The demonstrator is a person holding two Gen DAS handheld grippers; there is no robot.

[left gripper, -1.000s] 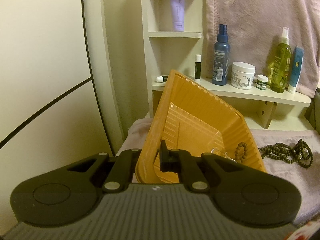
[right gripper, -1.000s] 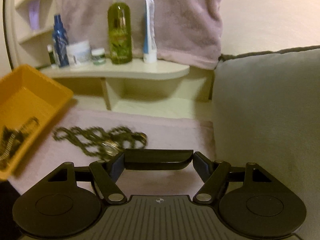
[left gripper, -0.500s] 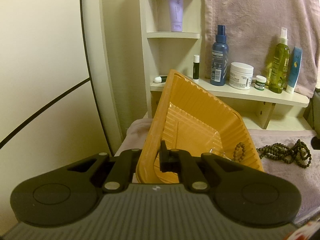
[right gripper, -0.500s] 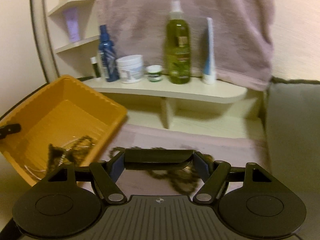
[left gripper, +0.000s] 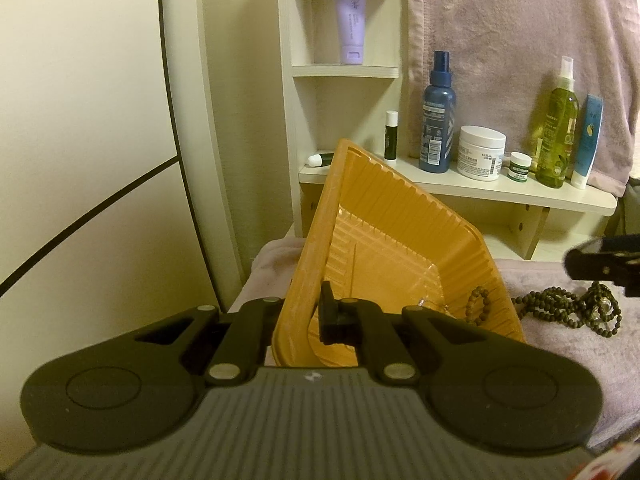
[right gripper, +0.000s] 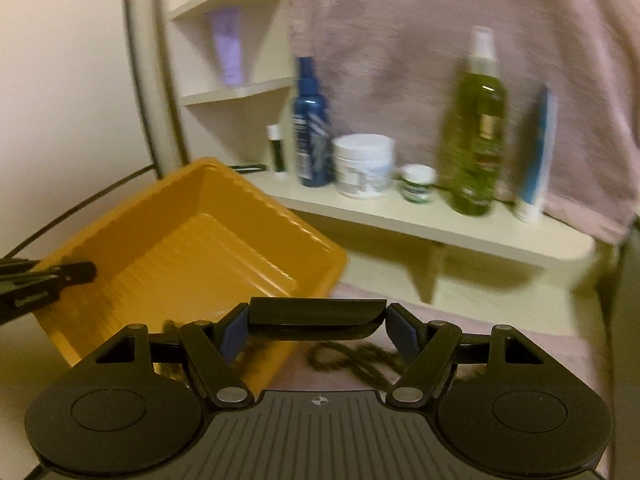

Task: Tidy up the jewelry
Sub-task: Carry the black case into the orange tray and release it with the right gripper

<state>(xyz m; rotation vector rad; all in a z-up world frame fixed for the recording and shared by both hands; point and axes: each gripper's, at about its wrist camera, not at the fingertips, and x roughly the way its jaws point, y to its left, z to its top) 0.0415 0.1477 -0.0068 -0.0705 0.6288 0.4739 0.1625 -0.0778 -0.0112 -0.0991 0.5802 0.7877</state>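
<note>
My left gripper (left gripper: 308,316) is shut on the near rim of an orange plastic tray (left gripper: 384,240) and holds it tilted up on one side. A small beaded bracelet (left gripper: 478,308) lies in the tray's low corner. A long dark beaded necklace (left gripper: 568,312) lies on the pink towel right of the tray. My right gripper (right gripper: 318,314) is open and empty, just above the necklace (right gripper: 352,360); its tip shows at the right of the left wrist view (left gripper: 600,264). The tray also shows in the right wrist view (right gripper: 200,248), with my left gripper (right gripper: 60,276) on its left rim.
A cream shelf (left gripper: 480,188) behind holds a blue spray bottle (left gripper: 438,120), a white jar (left gripper: 480,152), a small green jar (left gripper: 520,166), a green bottle (left gripper: 558,132) and a blue tube (left gripper: 588,140). A pink towel (left gripper: 520,20) hangs above. A purple tube (left gripper: 352,20) stands on an upper shelf.
My right gripper has swung left and moved in over the necklace, towards the tray. My left gripper still holds the tilted tray in much the same place.
</note>
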